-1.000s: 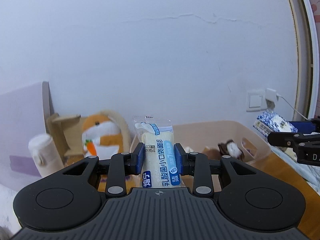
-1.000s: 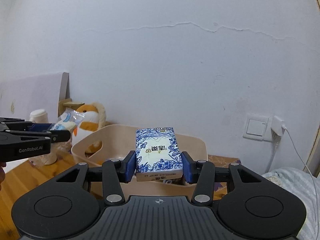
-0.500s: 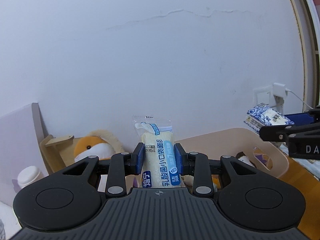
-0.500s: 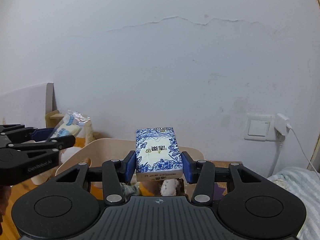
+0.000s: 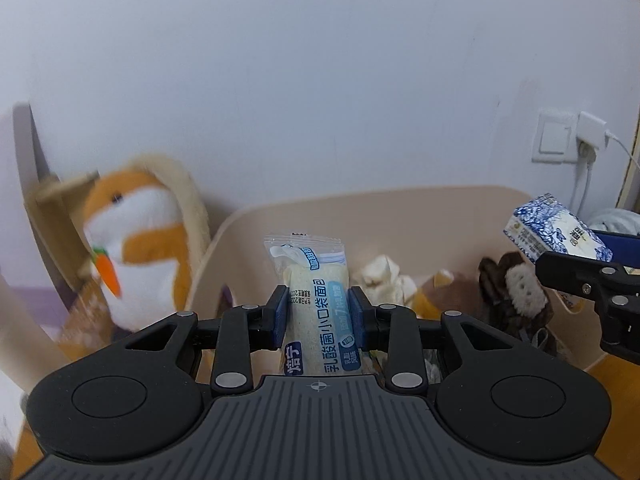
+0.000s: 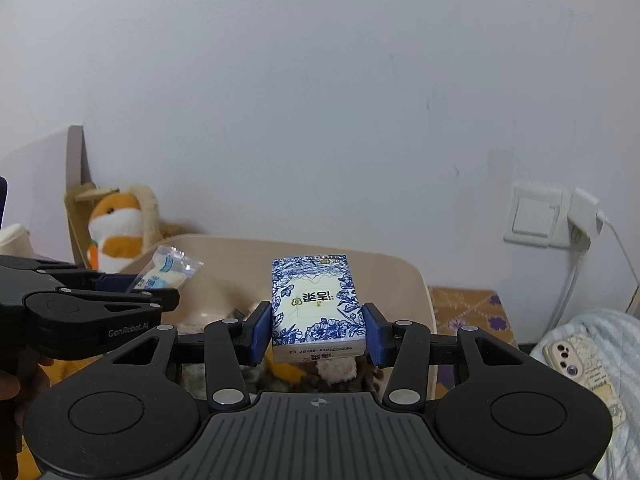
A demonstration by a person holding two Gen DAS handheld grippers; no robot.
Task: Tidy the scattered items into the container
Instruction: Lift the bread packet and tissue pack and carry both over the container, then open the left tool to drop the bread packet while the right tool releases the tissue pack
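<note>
Above the beige bin (image 5: pixel 400 204), the left gripper (image 5: pixel 319 320) pinches a soft, crushable bread packet (image 5: pixel 316 308) at mid-length while the right gripper (image 6: pixel 318 330) clamps a light, yielding tissue pack (image 6: pixel 316 304) by its sides.

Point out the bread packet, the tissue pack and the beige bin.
bread packet (image 5: pixel 316 312): left wrist view, printed front between the pads.
tissue pack (image 6: pixel 316 308): right wrist view, blue-patterned top face.
beige bin (image 5: pixel 400 216): left wrist view, inner back wall.

blue-floral tissue pack (image 6: pixel 318 308), beige bin (image 5: pixel 400 212)
</note>
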